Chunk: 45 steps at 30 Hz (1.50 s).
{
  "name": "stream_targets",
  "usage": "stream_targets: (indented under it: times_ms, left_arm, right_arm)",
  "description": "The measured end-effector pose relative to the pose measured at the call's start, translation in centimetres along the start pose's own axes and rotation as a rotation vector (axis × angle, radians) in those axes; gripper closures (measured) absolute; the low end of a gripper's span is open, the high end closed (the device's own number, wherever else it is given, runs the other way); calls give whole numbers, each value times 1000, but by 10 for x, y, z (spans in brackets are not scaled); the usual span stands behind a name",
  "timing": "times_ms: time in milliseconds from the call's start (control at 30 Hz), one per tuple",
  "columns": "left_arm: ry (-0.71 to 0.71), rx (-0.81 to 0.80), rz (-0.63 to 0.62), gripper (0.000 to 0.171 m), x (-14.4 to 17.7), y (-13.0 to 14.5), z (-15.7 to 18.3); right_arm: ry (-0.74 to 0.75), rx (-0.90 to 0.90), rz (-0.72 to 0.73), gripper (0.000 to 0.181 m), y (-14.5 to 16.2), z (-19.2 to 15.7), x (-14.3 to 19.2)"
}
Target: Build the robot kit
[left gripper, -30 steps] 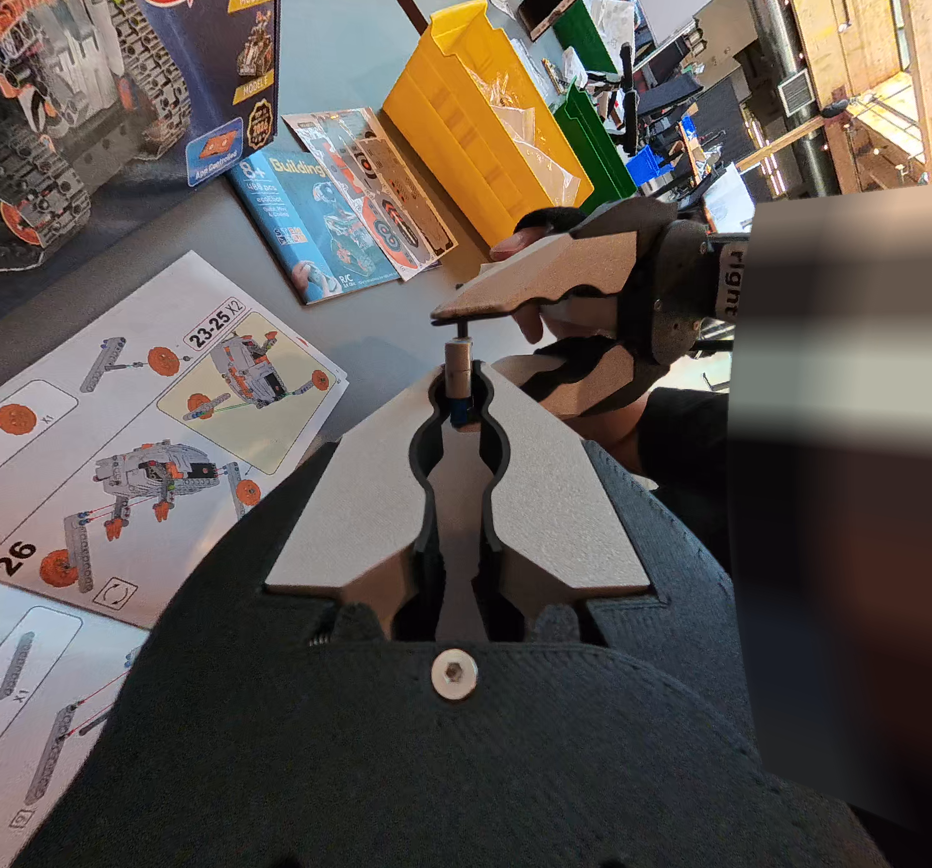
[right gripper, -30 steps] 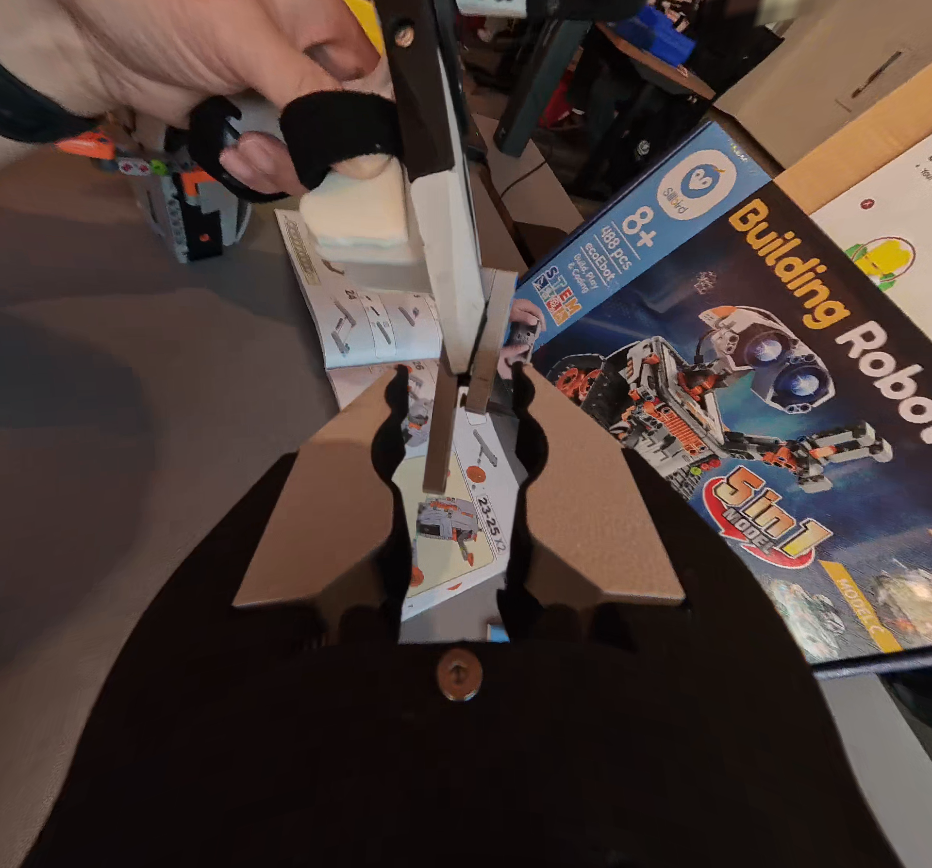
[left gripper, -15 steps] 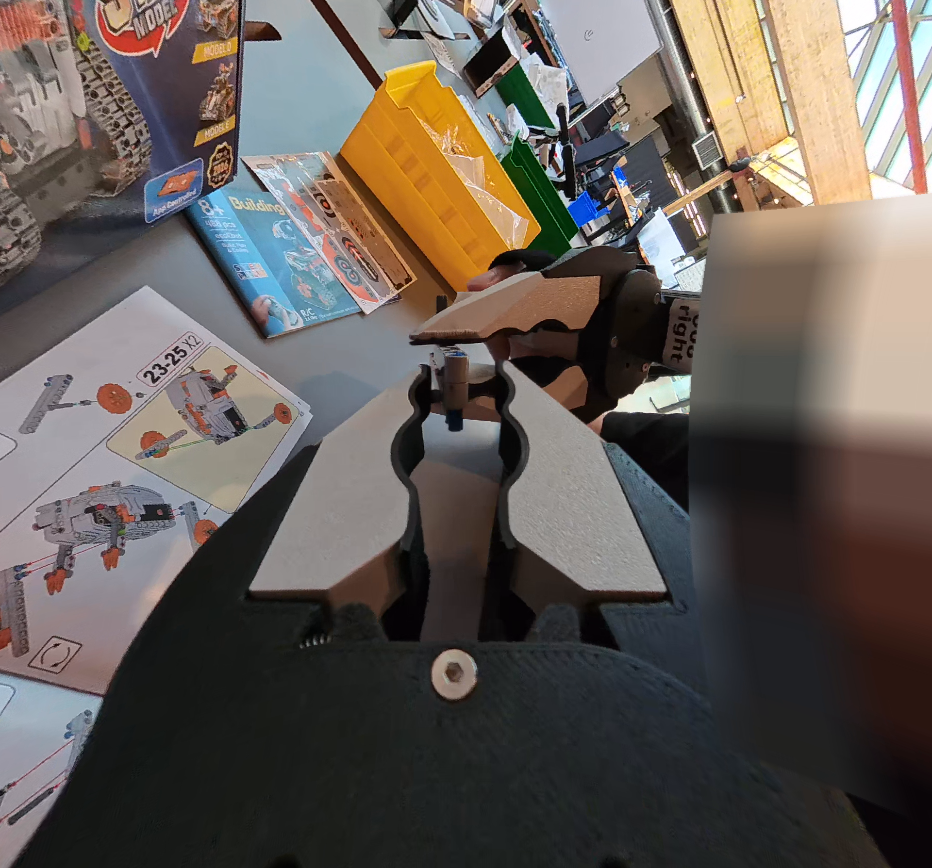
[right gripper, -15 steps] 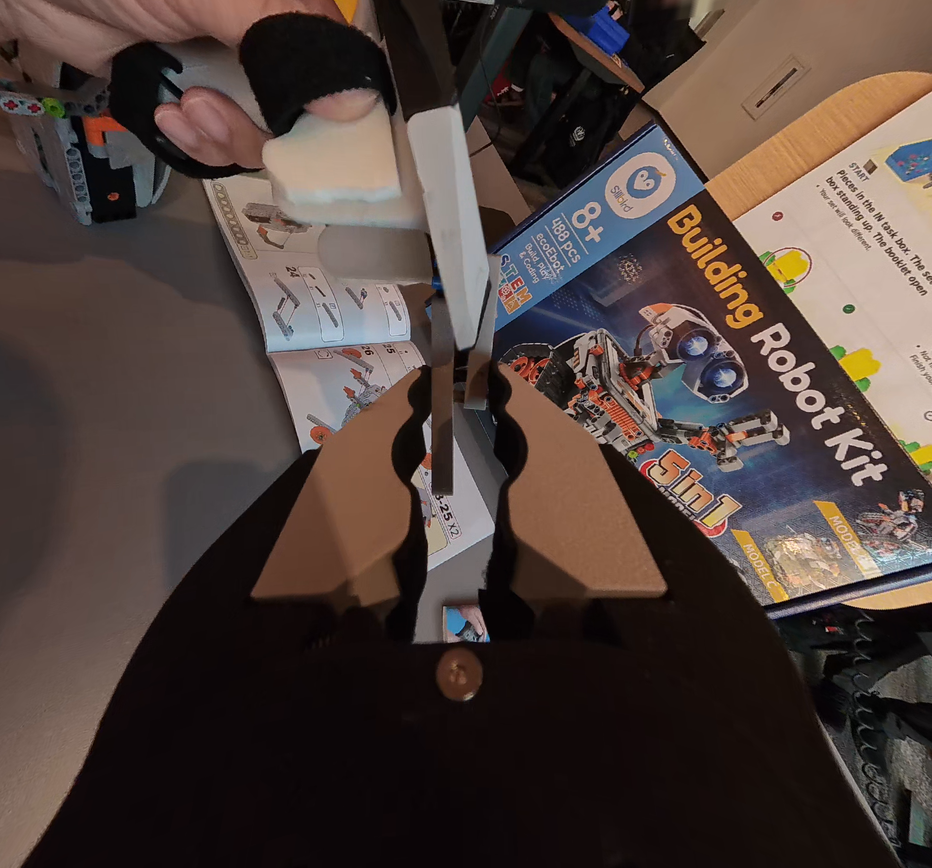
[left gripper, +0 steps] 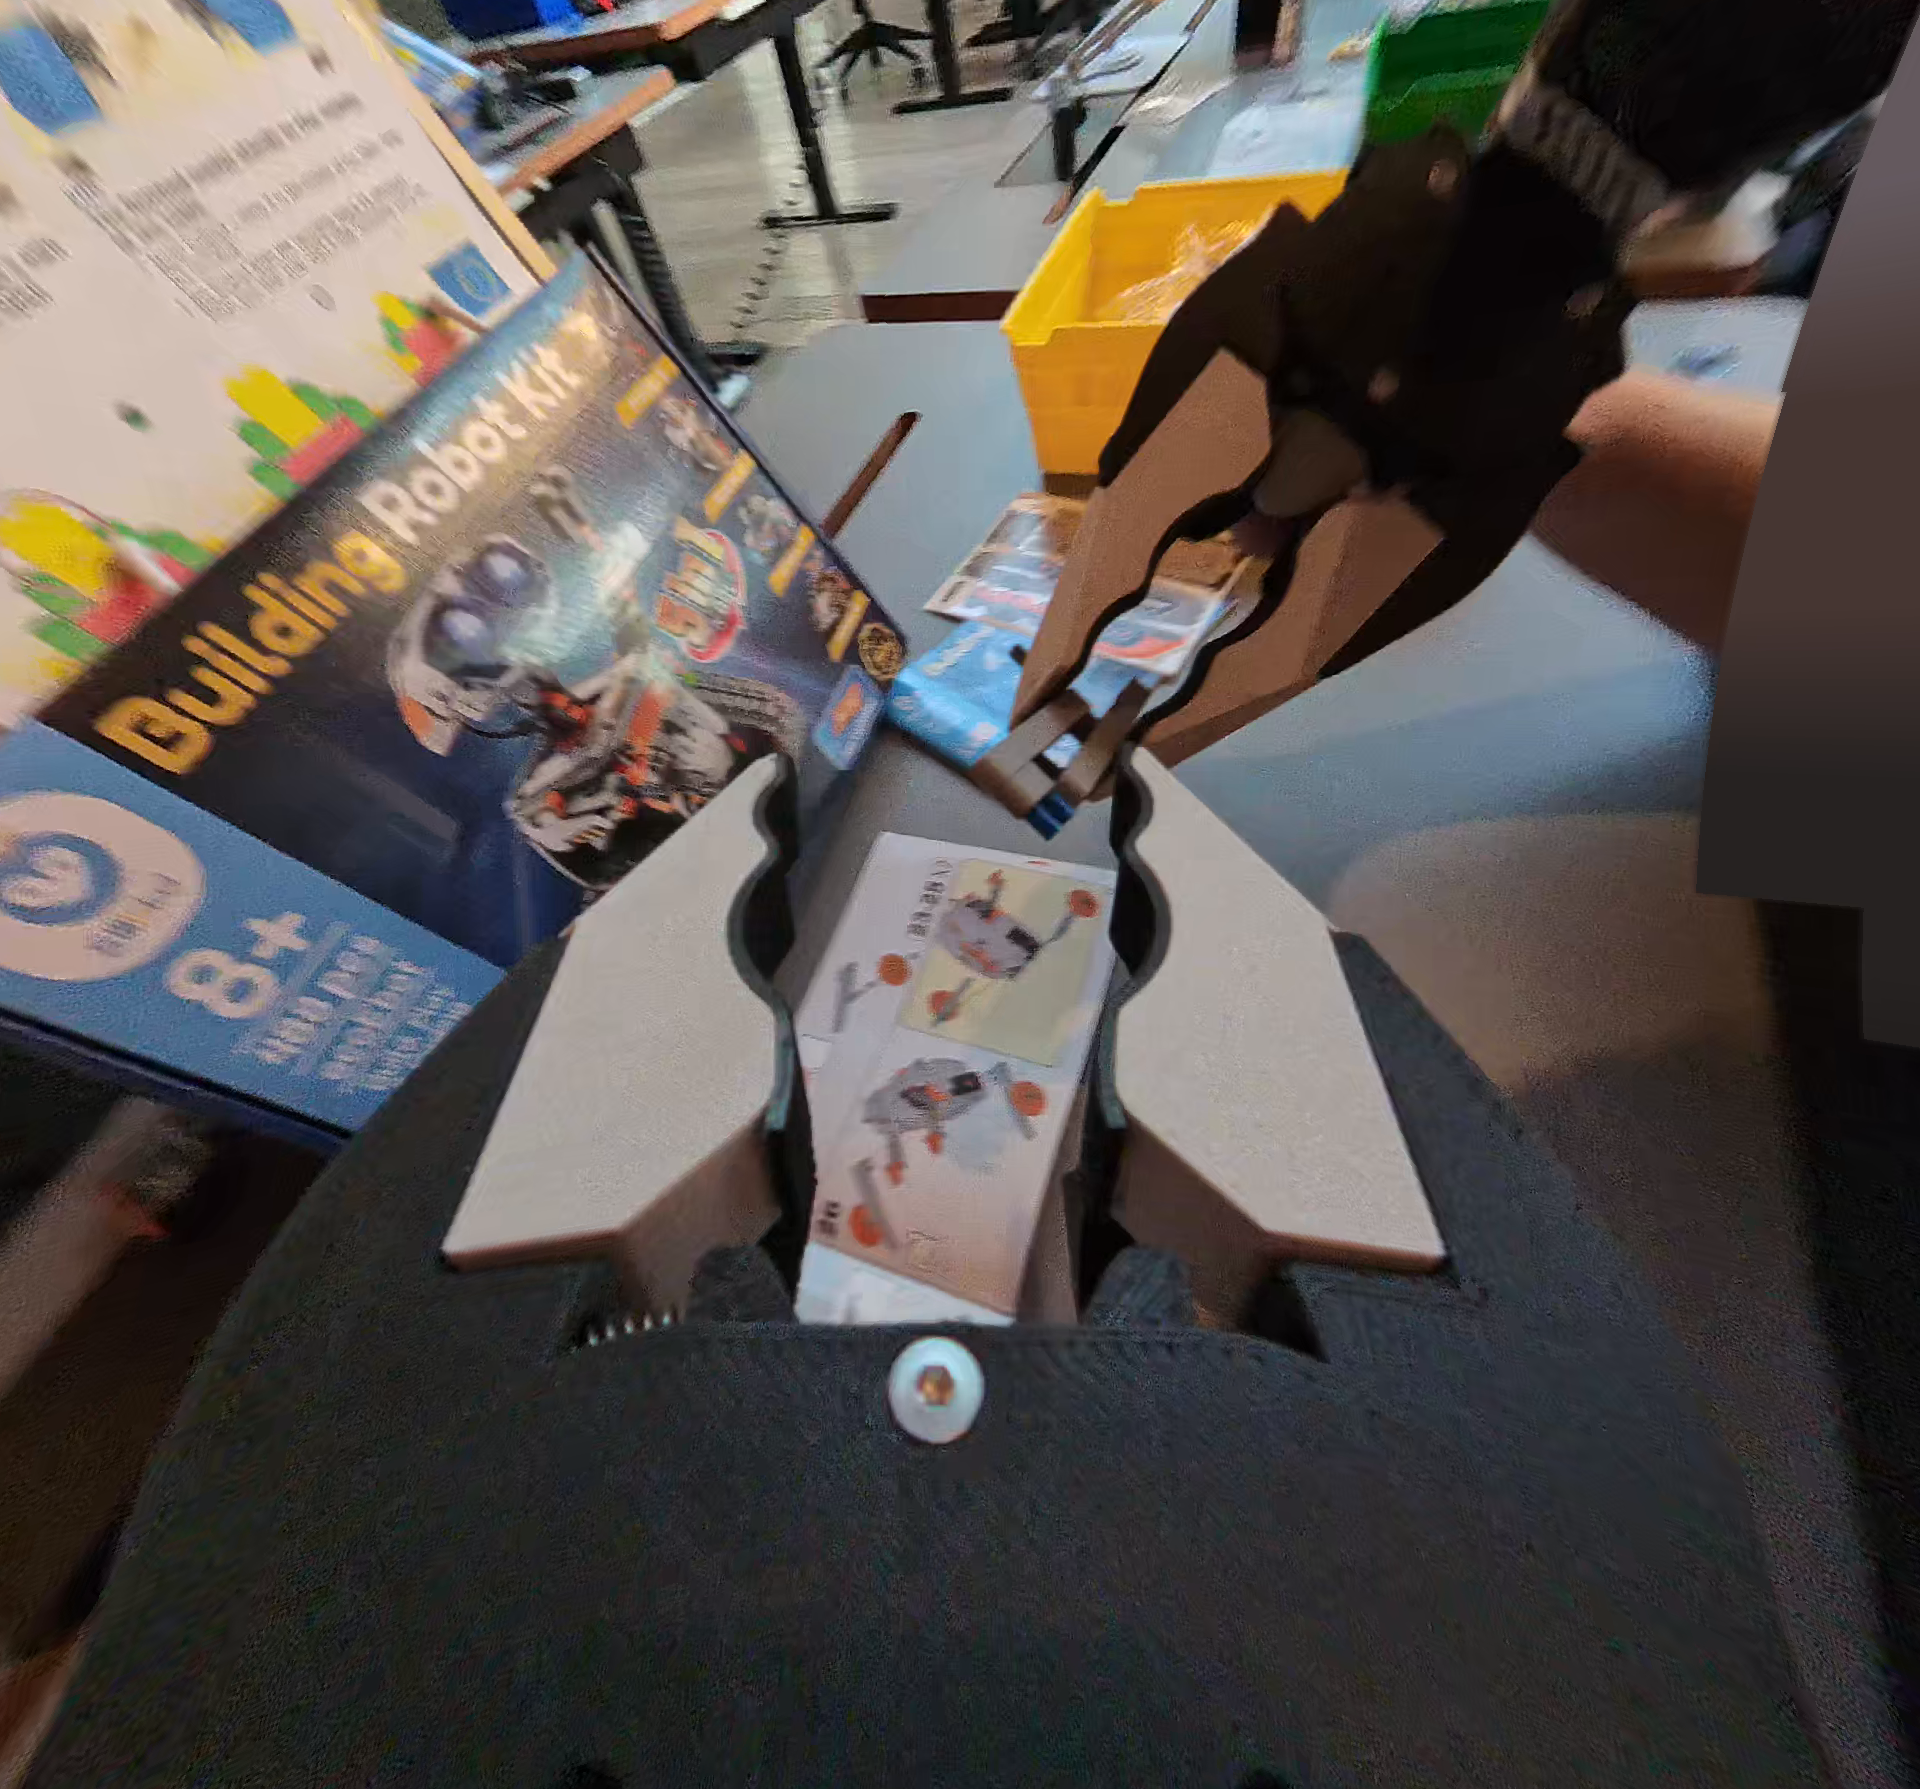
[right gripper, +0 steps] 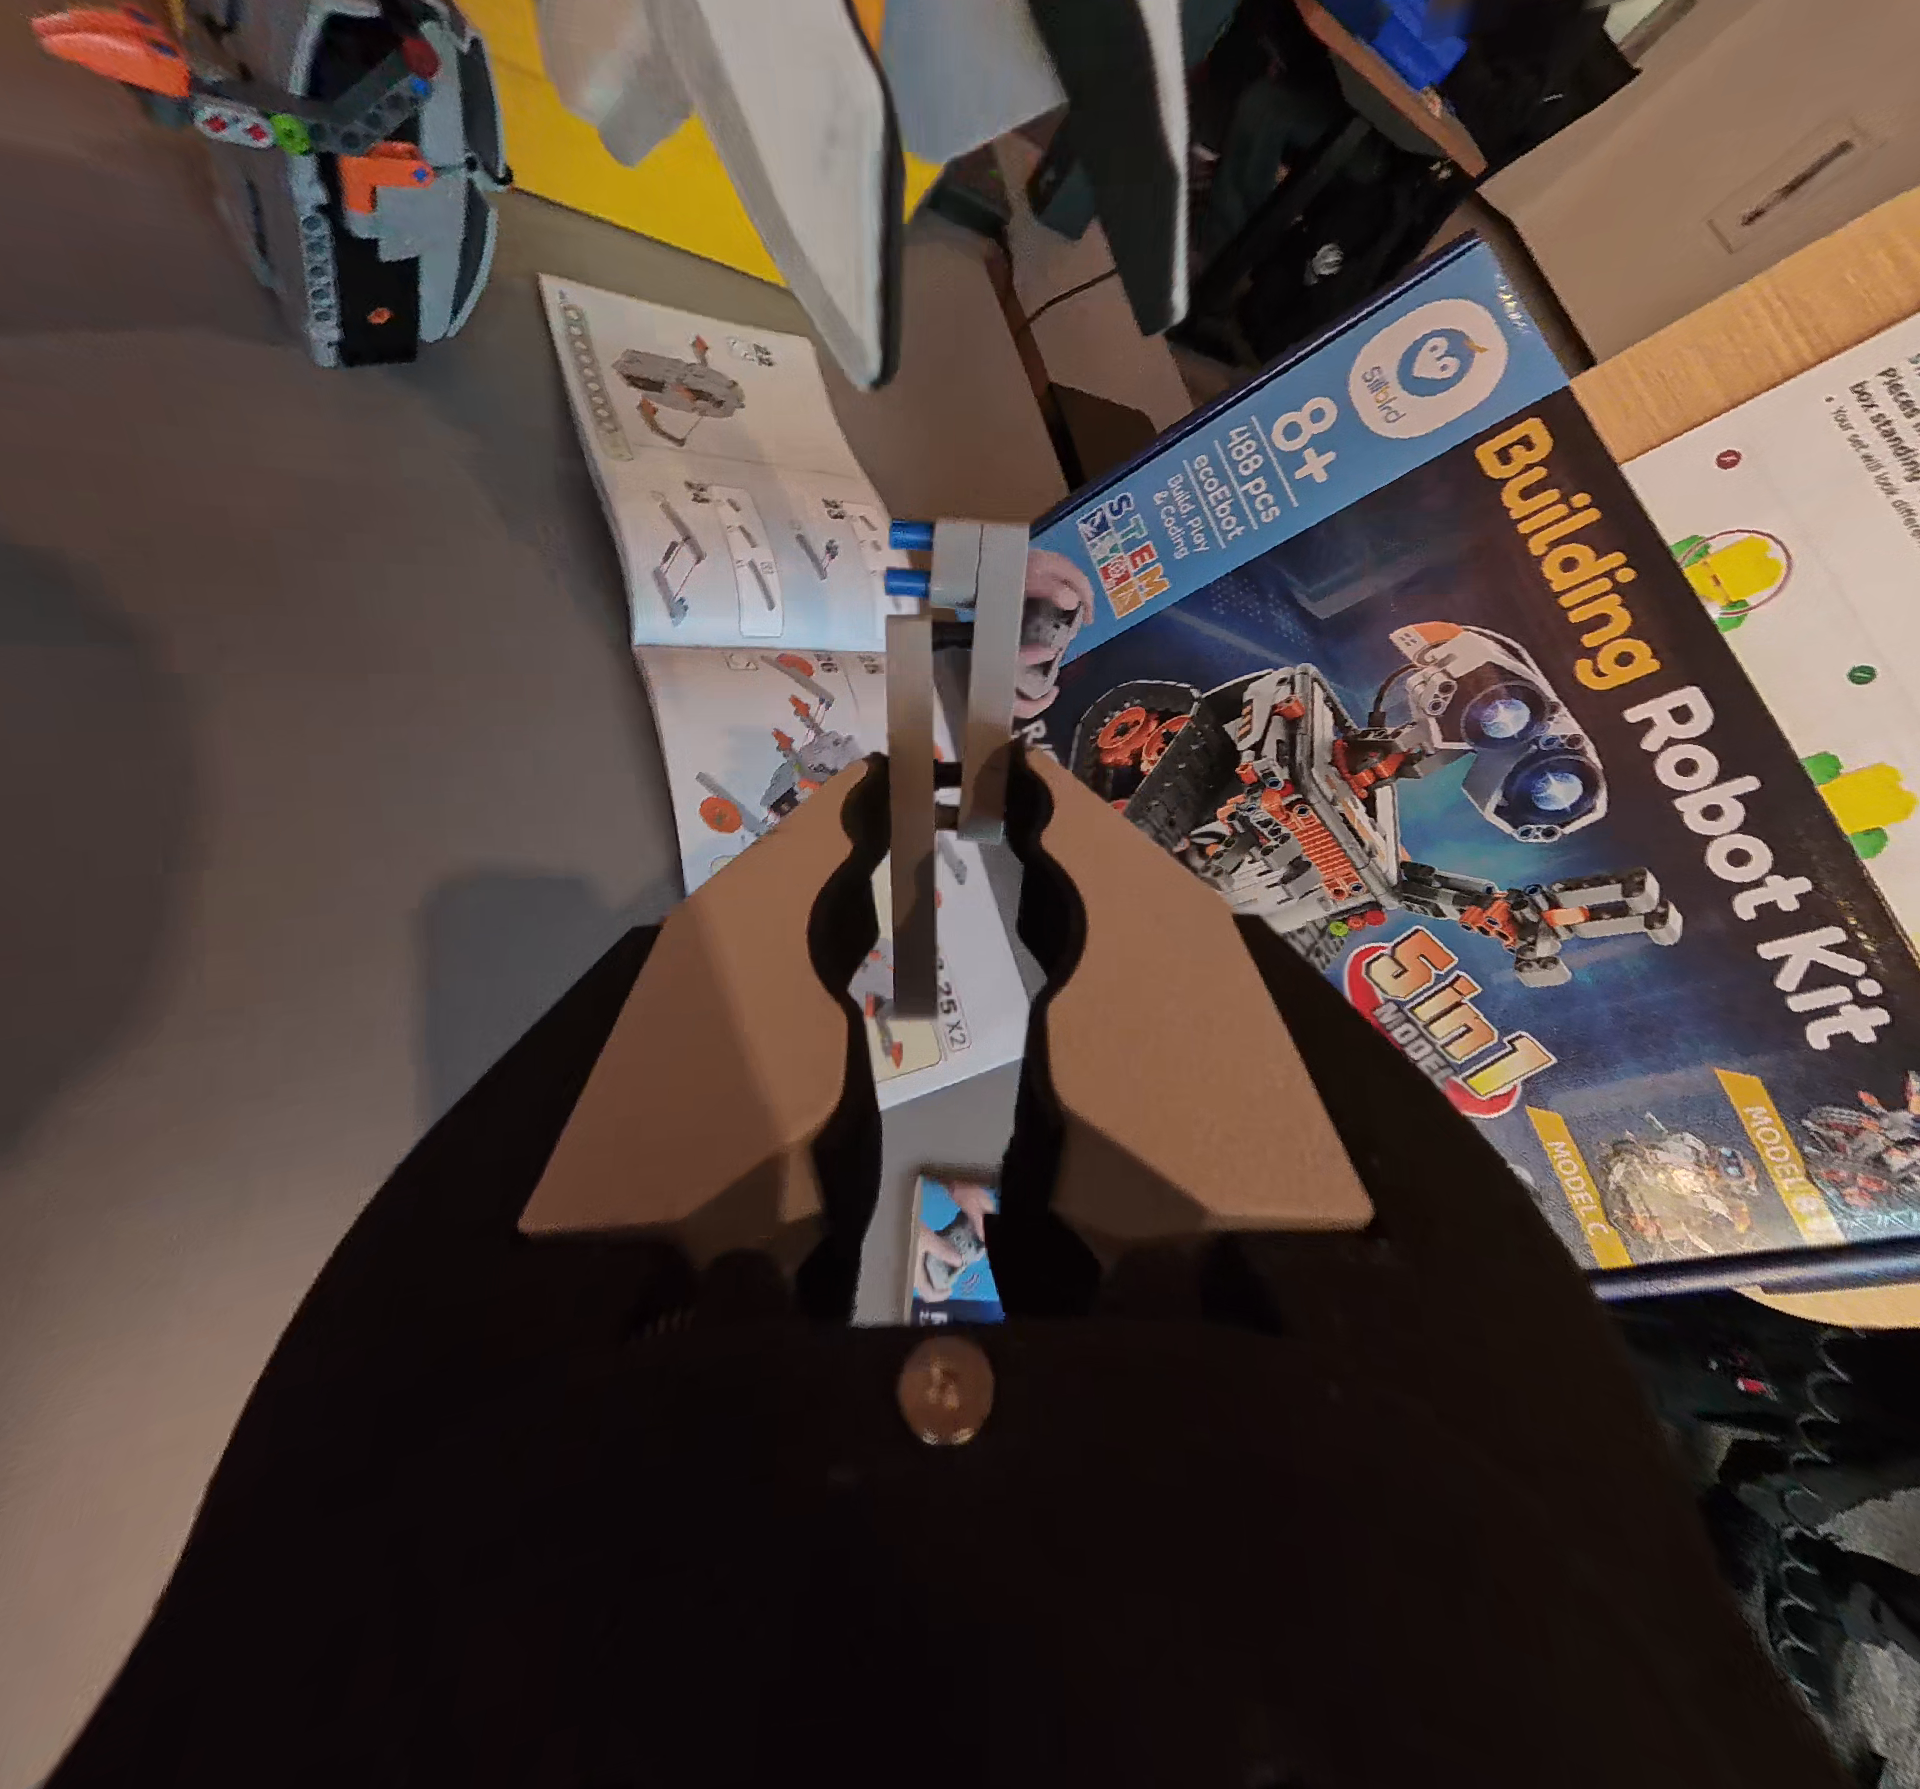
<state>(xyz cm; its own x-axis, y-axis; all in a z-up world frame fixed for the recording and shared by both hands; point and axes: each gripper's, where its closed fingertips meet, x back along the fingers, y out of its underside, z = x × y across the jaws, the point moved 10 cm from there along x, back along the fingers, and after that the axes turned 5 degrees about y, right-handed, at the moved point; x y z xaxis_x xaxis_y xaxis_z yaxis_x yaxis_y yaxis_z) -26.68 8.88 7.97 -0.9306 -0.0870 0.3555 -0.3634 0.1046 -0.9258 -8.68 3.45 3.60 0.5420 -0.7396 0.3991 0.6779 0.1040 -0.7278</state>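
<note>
two hand-held grippers (left gripper: 951, 783) (right gripper: 940, 778) — one kit box (right gripper: 1455, 804), one booklet (right gripper: 727, 492)

Grey beams (right gripper: 940, 752) with 2 blue pegs (right gripper: 909, 557); yellow bin (left gripper: 1117, 326); tan-faced black tongs (right gripper: 943, 794).

From my right wrist view, the open paper instruction booklet (right gripper: 727, 534) lies flat on the grey table (right gripper: 312, 700), with the dark blue cardboard kit box (right gripper: 1455, 804) just right of it and the grey-and-orange brick-built vehicle (right gripper: 343, 170) behind it to the left. In my left wrist view, the yellow plastic bin (left gripper: 1101, 326) sits behind the small blue leaflets (left gripper: 966, 690), which lie right of the box.
</note>
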Motion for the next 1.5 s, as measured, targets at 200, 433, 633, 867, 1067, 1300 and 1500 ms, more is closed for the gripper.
stream_targets:
  times_ms: [200, 433, 633, 867, 1067, 1300, 1500]
  left_arm:
    - [-1, -230, -173, 114, -28, -9, 40]
    - [-10, -373, -184, 126, -45, -20, 66]
    - [-21, -411, -146, 143, -44, -26, 72]
    - [-20, -436, -138, 144, -42, -26, 73]
    - [-20, -431, -131, 145, -38, -29, 73]
    - [-12, -248, 21, 127, -22, -36, 59]
    - [198, 54, 354, 120, -3, -41, 41]
  right_arm:
    - [-100, 51, -72, 161, 3, 4, 22]
    - [-156, 78, -35, 161, -6, 6, 53]
    - [-165, 85, 31, 161, -12, 6, 62]
    - [-177, 79, 64, 161, -12, 7, 62]
    - [-179, 47, 110, 161, -13, 11, 63]
    - [-215, -115, 289, 161, -11, 21, 59]
    - [-395, -587, 738, 161, -5, 38, 47]
